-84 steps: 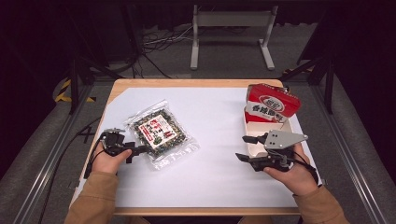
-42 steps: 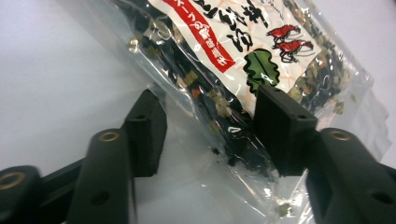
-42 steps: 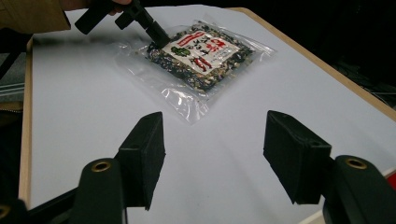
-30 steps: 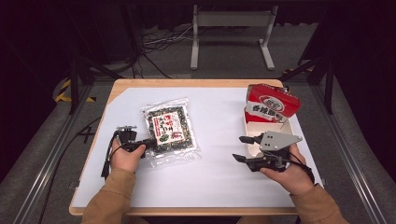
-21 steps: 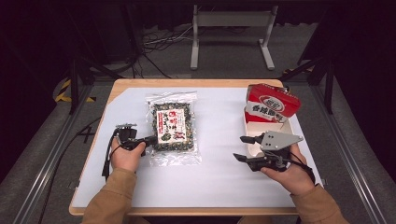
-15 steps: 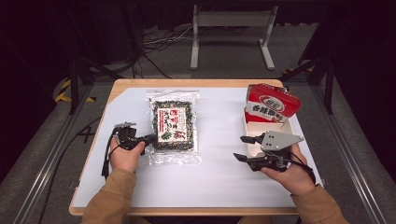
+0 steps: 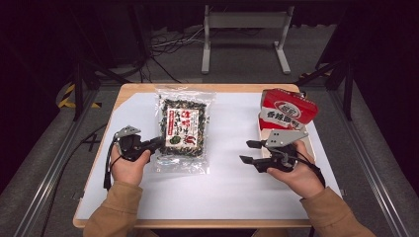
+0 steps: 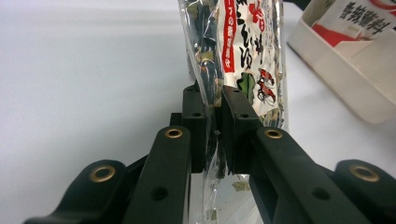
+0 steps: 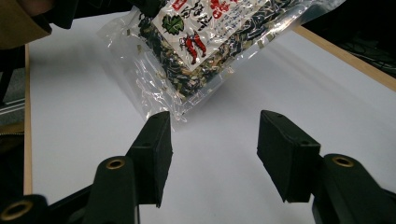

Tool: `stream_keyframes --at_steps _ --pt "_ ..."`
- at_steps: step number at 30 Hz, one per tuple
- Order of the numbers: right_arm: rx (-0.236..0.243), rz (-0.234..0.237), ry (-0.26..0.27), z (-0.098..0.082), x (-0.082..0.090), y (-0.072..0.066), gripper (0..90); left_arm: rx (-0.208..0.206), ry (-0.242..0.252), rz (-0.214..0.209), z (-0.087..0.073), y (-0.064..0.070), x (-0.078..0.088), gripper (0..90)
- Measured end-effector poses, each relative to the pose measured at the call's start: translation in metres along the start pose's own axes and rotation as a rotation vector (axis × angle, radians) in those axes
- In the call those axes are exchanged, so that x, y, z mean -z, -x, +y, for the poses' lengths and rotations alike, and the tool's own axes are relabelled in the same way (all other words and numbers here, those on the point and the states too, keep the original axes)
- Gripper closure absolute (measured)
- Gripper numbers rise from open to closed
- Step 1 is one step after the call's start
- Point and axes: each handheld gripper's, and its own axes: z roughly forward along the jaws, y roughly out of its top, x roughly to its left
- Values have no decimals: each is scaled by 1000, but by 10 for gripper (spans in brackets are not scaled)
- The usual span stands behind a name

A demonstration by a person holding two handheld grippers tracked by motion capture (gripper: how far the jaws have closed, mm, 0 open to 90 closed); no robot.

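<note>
Clear seaweed bag (image 7: 182,129) edge pinched (left tool (image 7: 157,143)), white table (image 7: 232,182) open nearby

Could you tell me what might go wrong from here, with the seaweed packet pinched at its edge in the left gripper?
1. The left gripper pinches only the thin clear edge of the seaweed packet, so the slick film could slip out or tear.
2. The packet hangs tilted off the table from that one grip, so it may swing or sag.
3. The right gripper is open just under the packet's lower corner; it could bump the packet rather than catch it.
</note>
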Motion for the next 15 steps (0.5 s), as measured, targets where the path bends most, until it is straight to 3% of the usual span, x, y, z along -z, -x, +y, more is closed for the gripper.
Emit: stream_keyframes --at_steps 4,8,10,15 --pt "-44 18 -14 7 -8 5 443 -15 -3 -25 3 8 7 806" --pt "-125 44 -5 13 -11 12 461 -50 19 -54 5 18 12 807" --pt "-175 63 -3 14 -12 17 466 -61 23 -90 6 23 14 807" --pt "-205 35 -2 20 -8 29 446 -99 21 -168 6 37 13 805"
